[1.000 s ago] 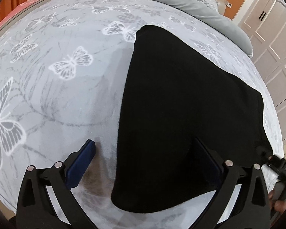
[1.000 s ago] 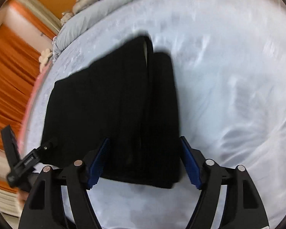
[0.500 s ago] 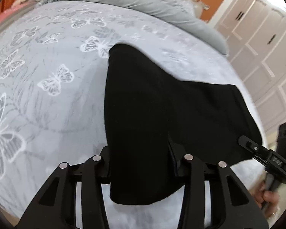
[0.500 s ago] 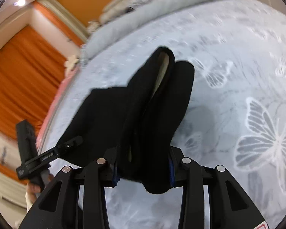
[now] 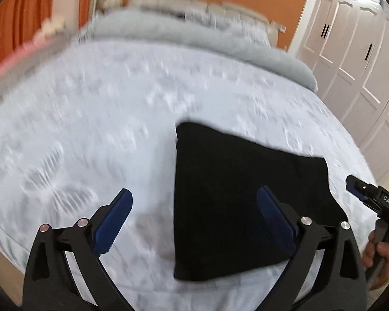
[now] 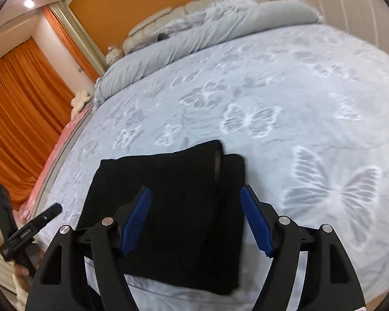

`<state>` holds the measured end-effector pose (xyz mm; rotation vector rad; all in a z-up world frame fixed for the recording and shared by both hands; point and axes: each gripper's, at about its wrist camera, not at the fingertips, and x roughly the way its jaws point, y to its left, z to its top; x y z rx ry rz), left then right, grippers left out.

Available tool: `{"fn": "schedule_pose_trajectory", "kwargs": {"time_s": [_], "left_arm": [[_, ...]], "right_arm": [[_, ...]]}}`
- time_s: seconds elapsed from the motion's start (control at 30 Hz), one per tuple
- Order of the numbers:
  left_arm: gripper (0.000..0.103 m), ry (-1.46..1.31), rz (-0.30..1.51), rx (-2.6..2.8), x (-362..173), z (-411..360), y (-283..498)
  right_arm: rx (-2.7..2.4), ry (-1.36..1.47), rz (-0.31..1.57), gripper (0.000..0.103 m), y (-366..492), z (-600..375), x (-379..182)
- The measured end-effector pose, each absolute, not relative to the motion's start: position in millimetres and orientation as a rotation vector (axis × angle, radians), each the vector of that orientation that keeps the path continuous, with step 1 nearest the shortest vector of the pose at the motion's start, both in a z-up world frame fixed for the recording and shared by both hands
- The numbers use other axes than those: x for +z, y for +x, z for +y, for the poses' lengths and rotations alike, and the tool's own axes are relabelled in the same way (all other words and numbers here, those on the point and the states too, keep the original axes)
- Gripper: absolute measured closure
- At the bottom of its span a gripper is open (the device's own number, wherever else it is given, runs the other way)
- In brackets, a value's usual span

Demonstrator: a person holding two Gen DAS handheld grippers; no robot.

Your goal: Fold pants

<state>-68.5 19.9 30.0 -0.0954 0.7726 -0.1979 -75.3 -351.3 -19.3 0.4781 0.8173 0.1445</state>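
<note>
The black pants (image 5: 236,199) lie folded into a compact stack on the butterfly-print bedspread (image 5: 96,119), near the front edge. My left gripper (image 5: 194,212) is open and empty above their left edge. In the right wrist view the pants (image 6: 179,207) lie flat, with a folded band along the right side. My right gripper (image 6: 195,220) is open and empty above their near end. Each gripper shows at the edge of the other's view: the right gripper (image 5: 370,199) and the left gripper (image 6: 31,230).
A grey duvet (image 6: 194,39) is bunched at the head of the bed by the padded headboard (image 6: 194,5). Orange curtains (image 6: 18,108) hang on the left. White wardrobe doors (image 5: 358,59) stand on the right. The bed's front edge (image 5: 2,233) is close below the grippers.
Half a second ago both grippers were shut on the pants and held them lifted. Now both are open, the pants lie flat on the bed, and both grippers have pulled back and up.
</note>
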Motion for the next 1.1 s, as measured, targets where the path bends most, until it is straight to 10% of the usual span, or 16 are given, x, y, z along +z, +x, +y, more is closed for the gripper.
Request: {"fn": "schedule_pose_trajectory", "kwargs": {"time_s": [0.17,0.27,0.9,1.1], "left_arm": [[0.008,0.095,0.816,-0.126,8.5,-20.1,-54.3],[0.008,0.174,0.849,-0.087,-15.2,-36.3,-57.3],[0.005,0.216,0.865,-0.046,-37.5,-43.8,-54.8],[0.005,0.213,0.869,-0.058,-37.3,-44.6,-52.0]], "right_arm": [[0.099,0.333,0.975,0.038,-46.7,-310.6,-51.9],[0.105,0.212,0.948,0.081,-52.5,-289.1,-47.7],[0.141,0.155,0.763,0.071,-56.9,-279.1,15.9],[0.078,0.140,0.985,0.090,1.2,-275.0,-42.5]]}}
